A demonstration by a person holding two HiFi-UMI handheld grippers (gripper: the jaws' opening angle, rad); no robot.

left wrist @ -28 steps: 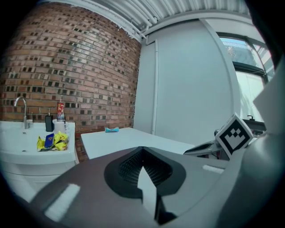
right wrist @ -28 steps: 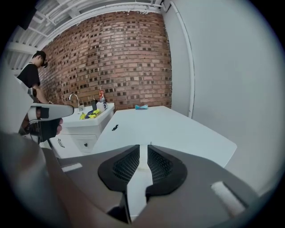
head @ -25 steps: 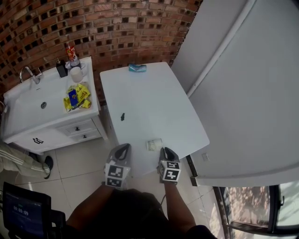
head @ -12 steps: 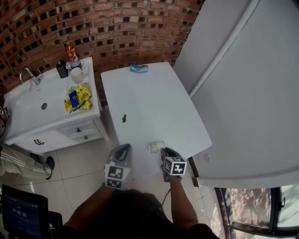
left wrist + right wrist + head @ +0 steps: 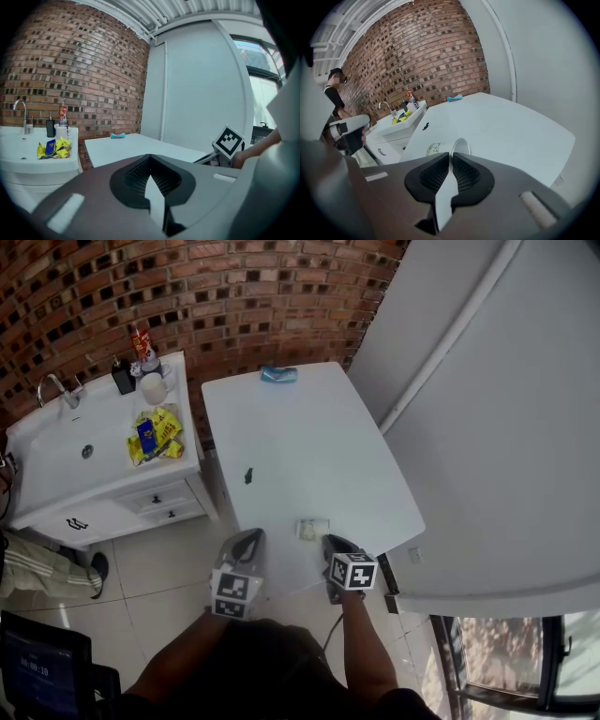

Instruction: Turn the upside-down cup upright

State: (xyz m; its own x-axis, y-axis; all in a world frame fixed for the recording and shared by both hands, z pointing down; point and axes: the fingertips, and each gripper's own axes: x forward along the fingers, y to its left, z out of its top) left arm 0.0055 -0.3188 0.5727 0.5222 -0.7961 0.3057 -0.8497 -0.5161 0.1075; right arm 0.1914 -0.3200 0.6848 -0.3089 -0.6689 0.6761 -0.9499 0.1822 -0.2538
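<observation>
While the cup (image 5: 312, 529) lies lengthwise along the table's (image 5: 300, 427) near edge, mouth rightward, the right gripper (image 5: 330, 542) jaws have just been closing onto its rim; the left gripper (image 5: 251, 536) jaws are together

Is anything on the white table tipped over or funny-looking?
Yes. The cup lies on its side near the front edge of the white table, with its open mouth facing sideways instead of up. Nothing looks spilled around it.
</observation>
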